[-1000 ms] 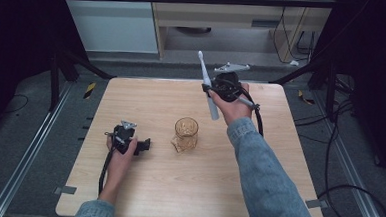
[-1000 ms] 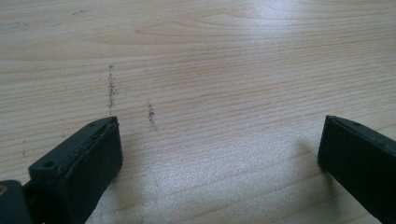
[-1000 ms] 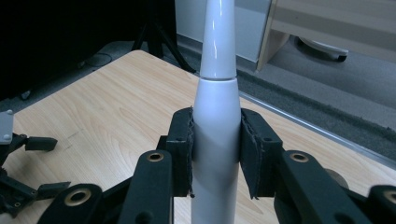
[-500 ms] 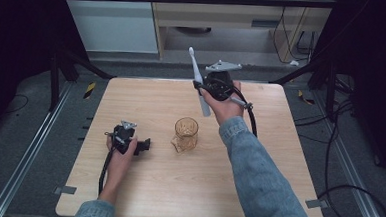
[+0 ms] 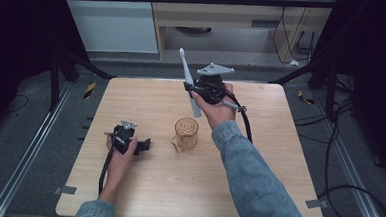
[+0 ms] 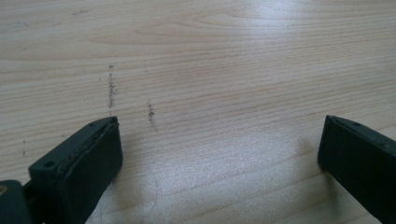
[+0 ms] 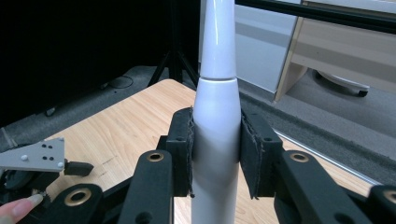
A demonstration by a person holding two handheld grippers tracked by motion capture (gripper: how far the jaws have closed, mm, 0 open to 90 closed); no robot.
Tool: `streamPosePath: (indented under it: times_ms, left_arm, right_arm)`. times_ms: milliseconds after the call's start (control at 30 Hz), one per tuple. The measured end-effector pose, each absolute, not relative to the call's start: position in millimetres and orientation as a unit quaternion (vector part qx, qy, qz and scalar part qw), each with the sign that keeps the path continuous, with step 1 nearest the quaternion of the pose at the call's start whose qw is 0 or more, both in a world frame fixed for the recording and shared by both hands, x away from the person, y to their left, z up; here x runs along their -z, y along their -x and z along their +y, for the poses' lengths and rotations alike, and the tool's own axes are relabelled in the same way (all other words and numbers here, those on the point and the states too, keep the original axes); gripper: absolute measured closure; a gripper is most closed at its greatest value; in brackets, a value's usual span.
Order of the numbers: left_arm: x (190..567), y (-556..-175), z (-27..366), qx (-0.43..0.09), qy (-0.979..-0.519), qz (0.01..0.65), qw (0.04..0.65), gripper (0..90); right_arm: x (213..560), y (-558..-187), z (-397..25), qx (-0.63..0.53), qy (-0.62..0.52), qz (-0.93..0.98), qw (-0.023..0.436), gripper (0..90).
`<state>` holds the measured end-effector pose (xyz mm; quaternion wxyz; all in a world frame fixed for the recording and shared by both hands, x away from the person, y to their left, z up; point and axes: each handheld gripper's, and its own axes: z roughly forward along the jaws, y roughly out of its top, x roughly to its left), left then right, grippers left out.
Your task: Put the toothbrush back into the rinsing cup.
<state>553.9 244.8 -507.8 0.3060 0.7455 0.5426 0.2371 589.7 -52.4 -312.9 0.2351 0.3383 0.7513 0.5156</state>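
Since the earlier frames, the right claw point(image 5: 194, 88) has been carried leftward above the far half of the desk point(image 5: 278, 163), with the toothbrush point(image 5: 189, 81) brought along. The left claw point(image 5: 144, 145) is seen resting on the desk's left part, jaws set wide apart over bare wood, nothing between them. Right of it, an amber glass cup point(image 5: 185, 134) stands upright near the middle. The right claw is clamped on the white toothbrush's thick handle point(image 7: 215, 140), raised just beyond the cup; the smooth, slender neck is tilted, head uppermost.
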Motion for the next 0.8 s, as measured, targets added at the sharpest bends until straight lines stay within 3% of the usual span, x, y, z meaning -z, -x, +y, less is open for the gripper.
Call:
streamPosePath:
  times_ms: [800]
  left_arm:
    - [508,-554,245,-0.237,-0.745,0.543,0.306,0.0]
  right_arm:
    - [329,-575,-40,-0.531,-0.333,0.751,0.207,67.1]
